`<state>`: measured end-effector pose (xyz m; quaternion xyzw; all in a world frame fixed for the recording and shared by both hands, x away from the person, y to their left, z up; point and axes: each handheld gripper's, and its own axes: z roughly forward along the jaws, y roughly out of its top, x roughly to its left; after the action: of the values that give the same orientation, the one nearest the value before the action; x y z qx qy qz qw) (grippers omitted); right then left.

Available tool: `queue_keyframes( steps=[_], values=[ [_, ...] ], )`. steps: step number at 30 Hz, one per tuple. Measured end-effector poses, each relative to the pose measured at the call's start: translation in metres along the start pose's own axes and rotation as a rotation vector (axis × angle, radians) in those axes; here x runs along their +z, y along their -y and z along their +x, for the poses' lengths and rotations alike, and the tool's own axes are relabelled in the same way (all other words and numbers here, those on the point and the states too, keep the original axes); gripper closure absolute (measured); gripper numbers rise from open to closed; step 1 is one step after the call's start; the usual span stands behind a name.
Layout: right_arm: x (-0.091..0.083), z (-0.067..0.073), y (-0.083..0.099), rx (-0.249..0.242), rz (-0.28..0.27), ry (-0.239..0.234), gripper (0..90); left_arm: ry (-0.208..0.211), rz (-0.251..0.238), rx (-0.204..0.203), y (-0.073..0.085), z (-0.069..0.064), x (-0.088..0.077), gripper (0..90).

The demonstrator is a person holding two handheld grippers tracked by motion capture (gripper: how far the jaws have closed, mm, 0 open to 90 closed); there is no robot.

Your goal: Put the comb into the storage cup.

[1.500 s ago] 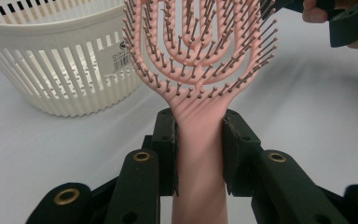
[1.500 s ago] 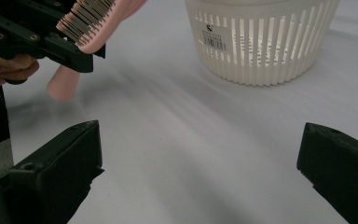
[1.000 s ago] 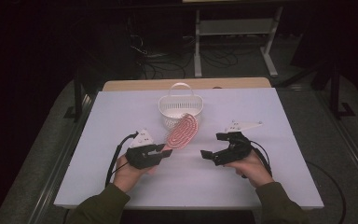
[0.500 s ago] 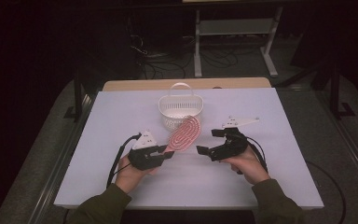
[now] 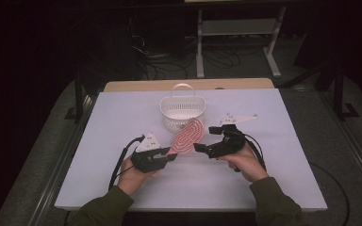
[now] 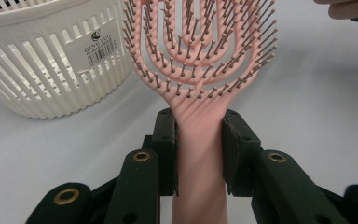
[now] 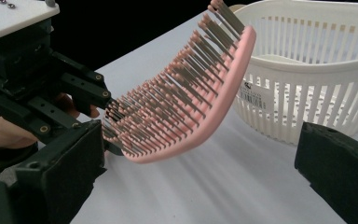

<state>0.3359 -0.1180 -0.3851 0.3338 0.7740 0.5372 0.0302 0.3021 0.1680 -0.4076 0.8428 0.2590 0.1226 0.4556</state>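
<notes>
**Just in front of the basket: brush handoff setting up**

In front of the basket (image 5: 182, 110), the brush (image 5: 187, 136) hangs off the table, head tilted toward the rim. Left gripper (image 5: 171, 157) pinches its handle, pads (image 6: 167, 140) tight on both sides. Right gripper (image 5: 199, 147) has closed in from the far side of the basket since a second ago; jaws spread, straddling the bristle head, not touching. Likely a regrip or transfer before the drop into the basket.

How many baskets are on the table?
1. The white slatted basket stands at the far middle of the table, just beyond the pink hairbrush held in the left gripper. Nothing hints at another hidden one.
</notes>
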Motion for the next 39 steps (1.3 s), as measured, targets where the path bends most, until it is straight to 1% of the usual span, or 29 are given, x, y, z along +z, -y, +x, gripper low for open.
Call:
queue_keyframes(
  steps=[16, 19, 24, 29, 39],
  values=[
    [0.015, 0.0, -0.011, 0.01, -0.013, -0.025, 1.7, -0.011, -0.019, 0.018, 0.0, -0.002, -0.001, 70.3],
    [0.018, -0.001, -0.013, 0.014, -0.016, -0.024, 4.0, -0.012, -0.024, 0.019, -0.001, -0.002, -0.002, 70.3],
    [0.023, 0.001, -0.016, 0.024, -0.016, -0.047, 6.3, -0.014, -0.027, 0.025, 0.0, -0.002, -0.001, 70.3],
    [0.028, 0.002, -0.017, 0.029, -0.012, -0.053, 8.6, -0.015, -0.027, 0.031, 0.0, -0.003, -0.001, 70.3],
    [0.03, 0.0, -0.016, 0.058, -0.013, -0.054, 13.6, -0.02, -0.026, 0.037, 0.0, -0.003, 0.001, 70.3]
  ],
)
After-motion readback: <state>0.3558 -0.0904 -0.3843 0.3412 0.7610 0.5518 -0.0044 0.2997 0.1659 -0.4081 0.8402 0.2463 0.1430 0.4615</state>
